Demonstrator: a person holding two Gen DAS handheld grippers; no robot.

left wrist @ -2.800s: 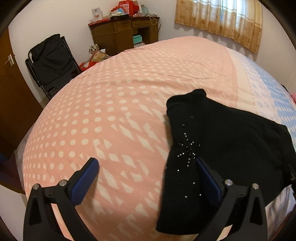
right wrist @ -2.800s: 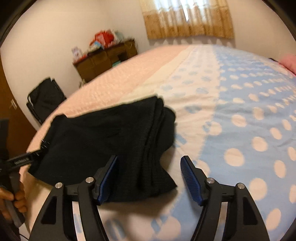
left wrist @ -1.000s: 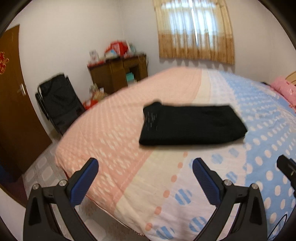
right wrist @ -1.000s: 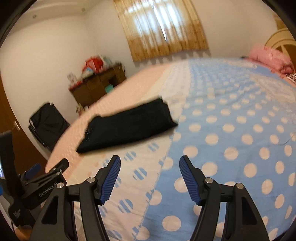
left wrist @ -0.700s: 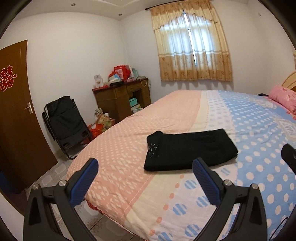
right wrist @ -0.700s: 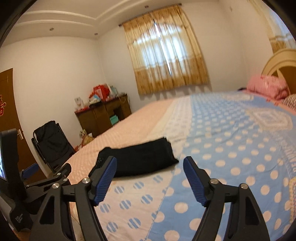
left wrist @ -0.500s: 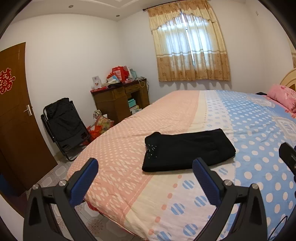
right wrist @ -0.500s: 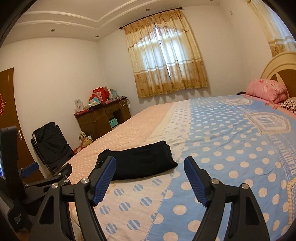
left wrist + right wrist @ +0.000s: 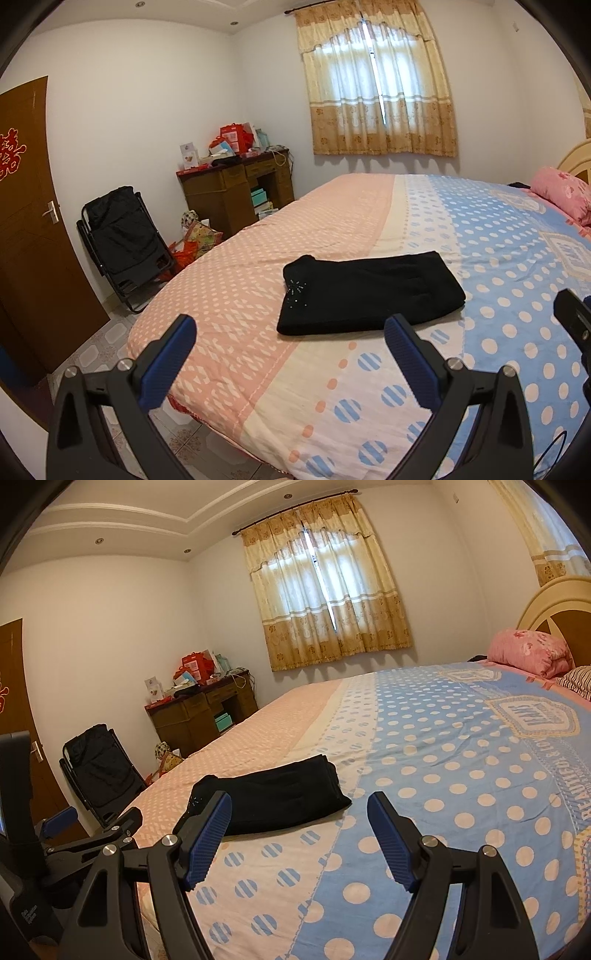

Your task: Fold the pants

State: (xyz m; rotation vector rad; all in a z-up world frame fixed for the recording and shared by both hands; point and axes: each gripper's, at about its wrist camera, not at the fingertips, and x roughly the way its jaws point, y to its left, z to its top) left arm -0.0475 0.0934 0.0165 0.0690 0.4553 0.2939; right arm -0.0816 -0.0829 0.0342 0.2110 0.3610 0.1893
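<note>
Black pants [image 9: 369, 291] are lying as a compact folded rectangle on the bed [image 9: 332, 229], straddling the pink and cream bands; folding is looking finished, nothing obvious left; left gripper [image 9: 288, 347] and right gripper [image 9: 299, 834] are both hanging apart, empty, well short of the cloth; quilt crest text is showing, "BEAUTIFUL" partly readable, the rest too blurred.

Both tongs are now hanging well back from the folded pants [image 9: 369, 293], no longer over them. The left tongs [image 9: 290, 356] and right tongs [image 9: 299, 834] are gaping empty above the bed [image 9: 498, 258] edge.
</note>
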